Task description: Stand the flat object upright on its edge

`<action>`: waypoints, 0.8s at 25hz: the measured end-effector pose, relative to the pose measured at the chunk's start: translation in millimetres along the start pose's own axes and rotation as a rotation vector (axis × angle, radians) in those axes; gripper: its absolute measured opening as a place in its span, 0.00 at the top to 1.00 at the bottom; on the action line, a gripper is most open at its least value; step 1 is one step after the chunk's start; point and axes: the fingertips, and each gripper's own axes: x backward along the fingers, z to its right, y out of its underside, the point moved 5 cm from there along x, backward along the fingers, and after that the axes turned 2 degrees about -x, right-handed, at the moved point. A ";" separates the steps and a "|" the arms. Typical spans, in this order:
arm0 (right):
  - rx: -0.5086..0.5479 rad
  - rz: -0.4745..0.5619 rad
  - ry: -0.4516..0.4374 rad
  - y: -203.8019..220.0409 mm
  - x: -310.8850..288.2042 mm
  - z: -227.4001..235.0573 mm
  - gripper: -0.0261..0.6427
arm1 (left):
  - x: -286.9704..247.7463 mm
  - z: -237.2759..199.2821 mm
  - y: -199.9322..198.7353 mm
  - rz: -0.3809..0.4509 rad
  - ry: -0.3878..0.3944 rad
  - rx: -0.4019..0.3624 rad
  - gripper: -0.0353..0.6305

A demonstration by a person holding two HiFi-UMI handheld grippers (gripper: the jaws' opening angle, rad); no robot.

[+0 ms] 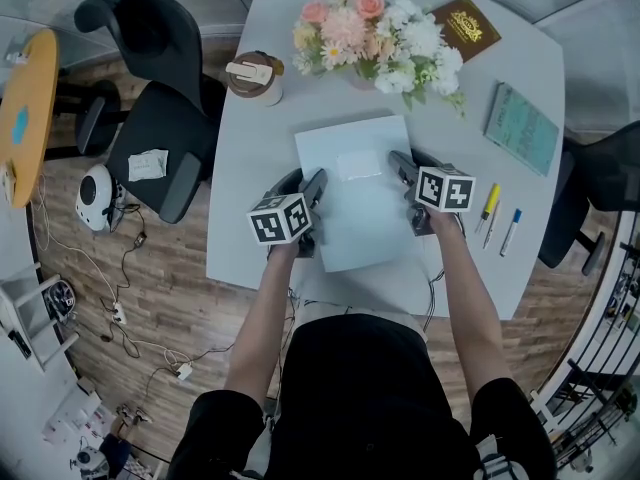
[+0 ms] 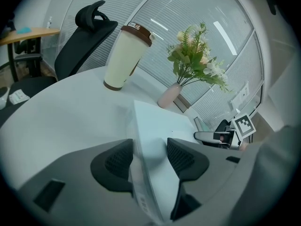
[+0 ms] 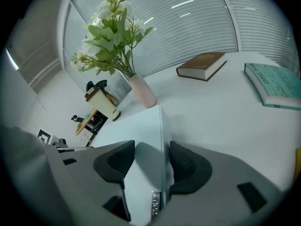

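One white box (image 1: 350,208) lying flat, left gripper (image 1: 305,181) and right gripper (image 1: 411,164), jaws apart astride box edges, two pens (image 1: 489,204) (image 1: 511,230) right of box

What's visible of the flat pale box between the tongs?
The flat box is a thin, pale blue-white rectangle, smooth like card, with a lighter label on top and small print on its side edges. It appears to lie flat on the white table, near the flowers. The left tongs and right tongs straddle its side edges, jaws apart, not clamped.
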 end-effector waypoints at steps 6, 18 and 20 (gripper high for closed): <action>0.004 -0.016 0.004 5.9 6.7 -4.1 0.59 | 5.4 1.8 0.6 -0.020 0.002 -0.017 0.60; 0.050 0.000 -0.010 13.8 34.4 -18.5 0.61 | 31.2 13.9 8.2 -0.002 0.001 -0.020 0.63; 0.057 0.012 -0.018 13.4 39.7 -21.0 0.61 | 36.0 17.9 7.0 0.003 0.002 -0.027 0.63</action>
